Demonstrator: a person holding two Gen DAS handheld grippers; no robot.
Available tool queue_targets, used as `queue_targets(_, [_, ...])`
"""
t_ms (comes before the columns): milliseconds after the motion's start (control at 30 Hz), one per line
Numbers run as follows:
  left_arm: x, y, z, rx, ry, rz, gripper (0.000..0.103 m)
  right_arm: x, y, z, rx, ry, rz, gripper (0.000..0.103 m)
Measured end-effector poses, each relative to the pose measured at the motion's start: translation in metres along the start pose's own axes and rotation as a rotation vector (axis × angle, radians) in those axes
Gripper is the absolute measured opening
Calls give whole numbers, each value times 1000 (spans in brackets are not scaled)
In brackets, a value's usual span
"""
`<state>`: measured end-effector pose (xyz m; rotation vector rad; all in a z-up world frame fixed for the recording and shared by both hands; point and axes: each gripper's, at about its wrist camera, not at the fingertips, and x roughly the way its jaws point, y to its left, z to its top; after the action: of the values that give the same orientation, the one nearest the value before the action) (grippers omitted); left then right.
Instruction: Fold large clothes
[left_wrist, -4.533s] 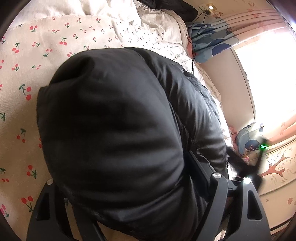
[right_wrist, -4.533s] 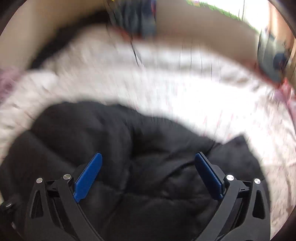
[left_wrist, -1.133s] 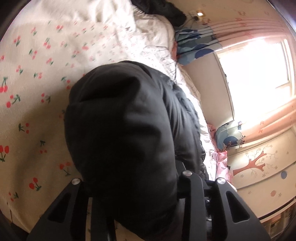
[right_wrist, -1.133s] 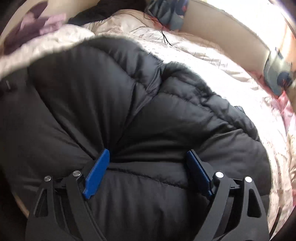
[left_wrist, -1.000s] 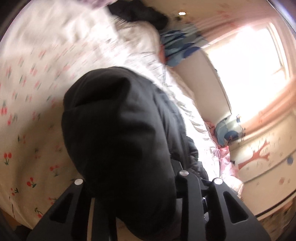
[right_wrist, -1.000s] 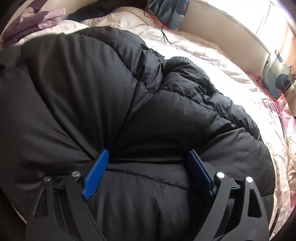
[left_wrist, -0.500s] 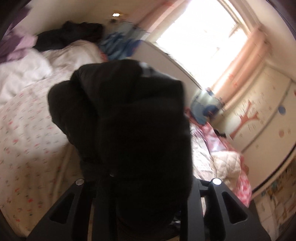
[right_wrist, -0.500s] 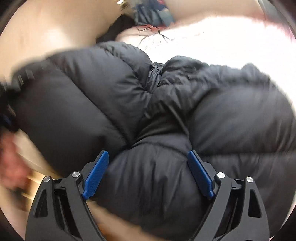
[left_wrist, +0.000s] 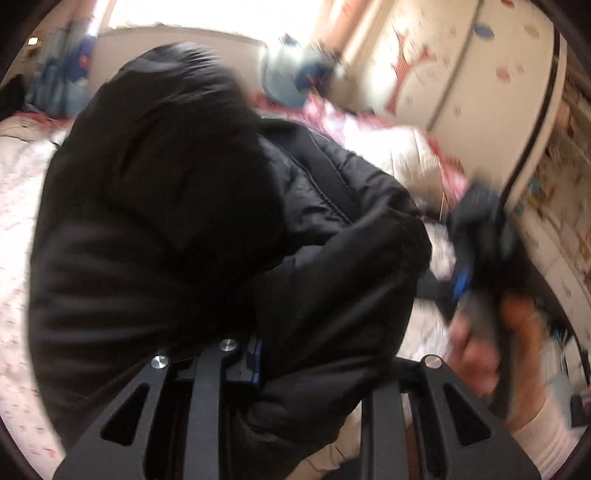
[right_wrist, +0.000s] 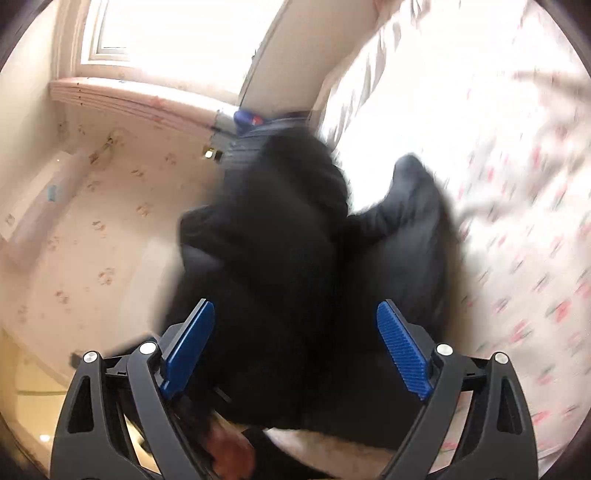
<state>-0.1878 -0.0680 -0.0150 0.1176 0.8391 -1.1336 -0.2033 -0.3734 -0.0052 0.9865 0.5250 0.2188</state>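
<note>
In the left wrist view, a black padded jacket (left_wrist: 177, 206) is seen bunched over and around the left claw (left_wrist: 314, 369), filling most of the picture. Its bulk is raised above the bed (left_wrist: 18, 177), whose pale sheet with small red prints shows at the left edge. Fabric is packed between the claw's two fingers, of which only a sliver of blue pad (left_wrist: 257, 363) can be made out; the jacket appears to be clamped there, probably so that one end can be carried over for a fold. At the right of this view, the right claw (left_wrist: 463, 273) is seen blurred, gripped in the person's right hand (left_wrist: 476, 350), close beside the jacket's lower edge. A wardrobe (left_wrist: 461, 74) with painted tree shapes is visible behind.

In the right wrist view, the right claw (right_wrist: 295, 343) is held wide, its blue pads (right_wrist: 402, 354) well apart on either side of the dark jacket (right_wrist: 303, 266). Whether the pads touch the fabric cannot be told through the blur; nothing is pinched between them. The jacket hangs ahead of this claw, with the printed bed sheet (right_wrist: 517, 221) to the right and a window (right_wrist: 166, 33) above. It is judged that the claw is kept spread to steady or catch the loose side.

No containers are seen in either view.
</note>
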Motion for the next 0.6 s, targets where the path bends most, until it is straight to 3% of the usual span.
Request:
queue_targets(100, [21,-13,-17,62,60,16,26,8,33,15,-160,13,-133,93])
queue_targets(200, [17,-18,-24,110,83,52,27,41,56,15,-316,86,-319,94])
queue_targets(267, [3,-15,-26,104,105,45,31,61,53,5,-396,131,-472,94])
queue_targets(333, [-21,-5,-29,85,123,9,33,76,37,3,-413,164,-566,94])
queue_targets(467, [-74,35,-25,-38,93,-88,39,69,-5,-12,-357,188,-619,94])
queue_targets(533, [-98,65,-13,-92,9,-28,52,59,-3,-11,-352,157,-609,94])
queue_targets(600, [-106,88,-3,-135,-36,22,55,42,17,-6,-346,68,-567,94])
